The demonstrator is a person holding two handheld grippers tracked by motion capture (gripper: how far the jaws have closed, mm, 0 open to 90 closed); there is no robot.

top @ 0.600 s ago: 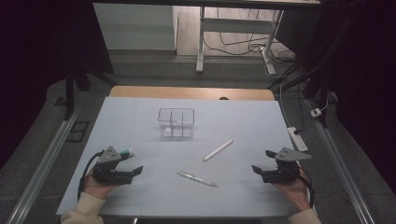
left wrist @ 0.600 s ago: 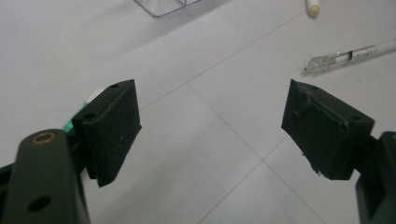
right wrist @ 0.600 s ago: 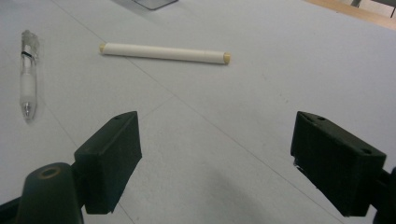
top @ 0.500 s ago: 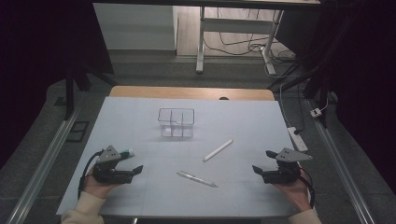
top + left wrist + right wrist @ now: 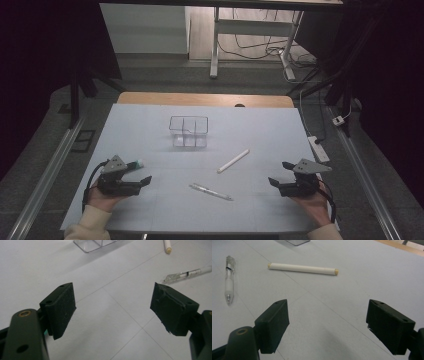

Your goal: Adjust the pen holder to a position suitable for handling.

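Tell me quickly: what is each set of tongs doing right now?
Left tongs: open, holding nothing, over the bare table.
Right tongs: open, holding nothing.

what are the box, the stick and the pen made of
Box: clear glossy plastic, probably; the table shows through its walls. Stick: matte off-white with tan ends, perhaps wood or rolled paper; can't tell. Pen: clear plastic barrel with a white grip.
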